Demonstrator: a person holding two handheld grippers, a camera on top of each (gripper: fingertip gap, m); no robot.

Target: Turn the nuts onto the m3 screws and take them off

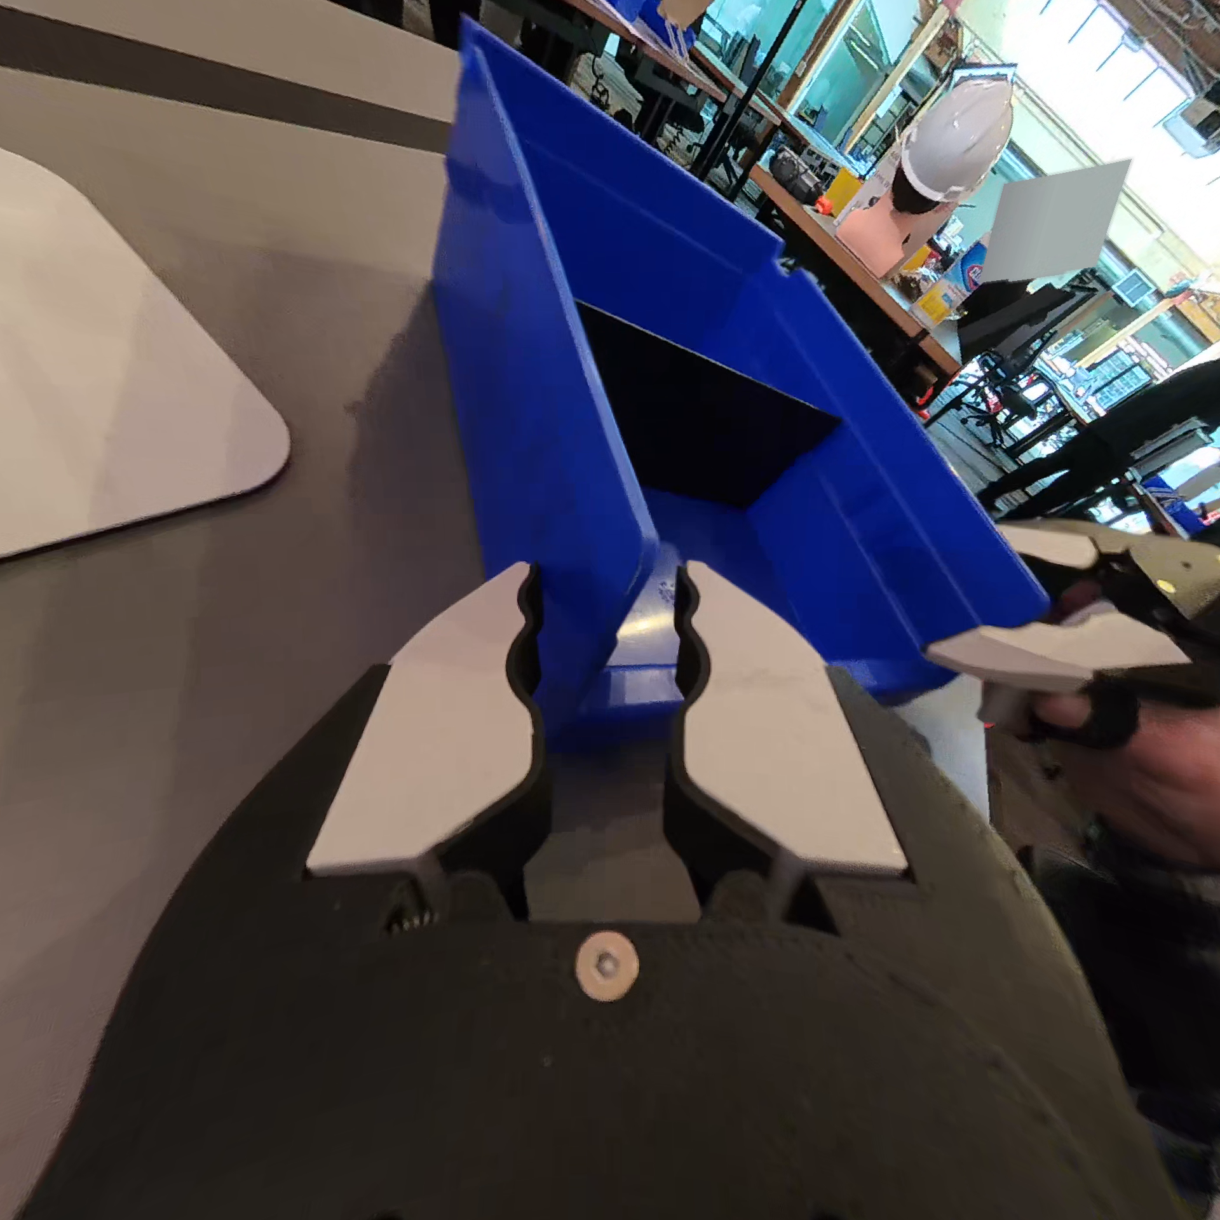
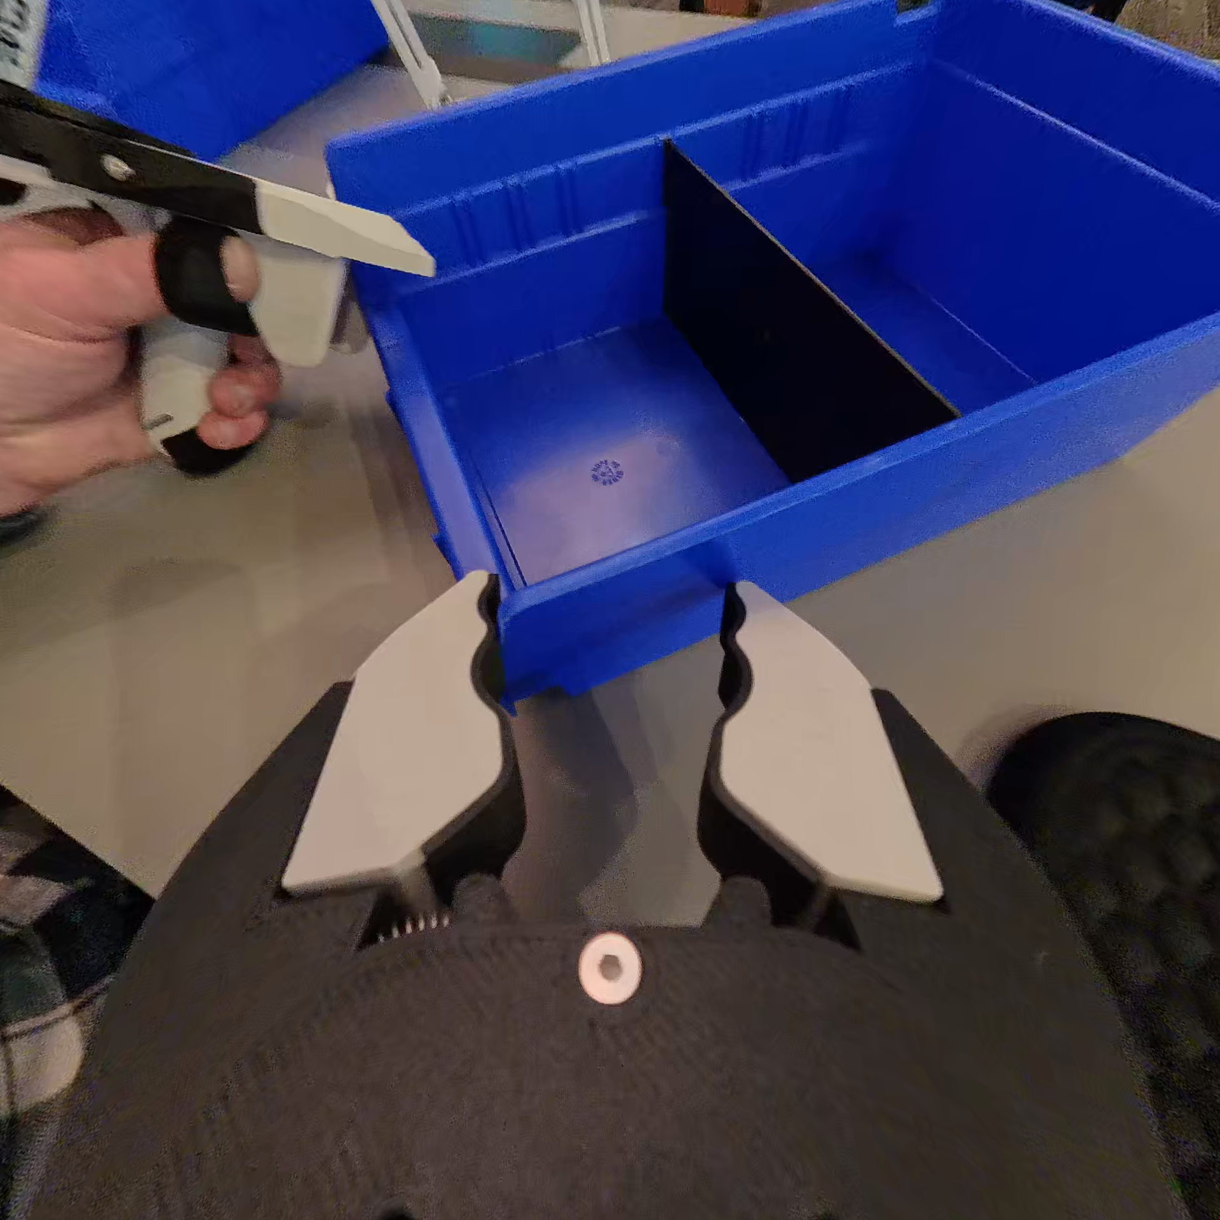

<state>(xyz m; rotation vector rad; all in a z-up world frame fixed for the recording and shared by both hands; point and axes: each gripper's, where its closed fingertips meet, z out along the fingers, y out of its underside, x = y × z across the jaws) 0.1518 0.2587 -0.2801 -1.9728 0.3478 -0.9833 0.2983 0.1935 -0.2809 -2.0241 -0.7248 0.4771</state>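
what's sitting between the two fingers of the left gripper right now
In the left wrist view, the near corner of the blue bin stands between the left gripper's spread fingers: one finger outside the side wall, one inside. Nothing else lies in the gap.

A blue bin (image 2: 858, 277) ran past the right edge of the right wrist view, its far compartment partly hidden behind a black divider (image 2: 792, 317). A second blue bin (image 2: 198, 72) was cut off at the top-left corner. A small round mark (image 2: 607, 473) moulded into the bin floor was too small to make out. The hand (image 2: 72, 343) gripping the left gripper (image 1: 607, 594) was motion-blurred.
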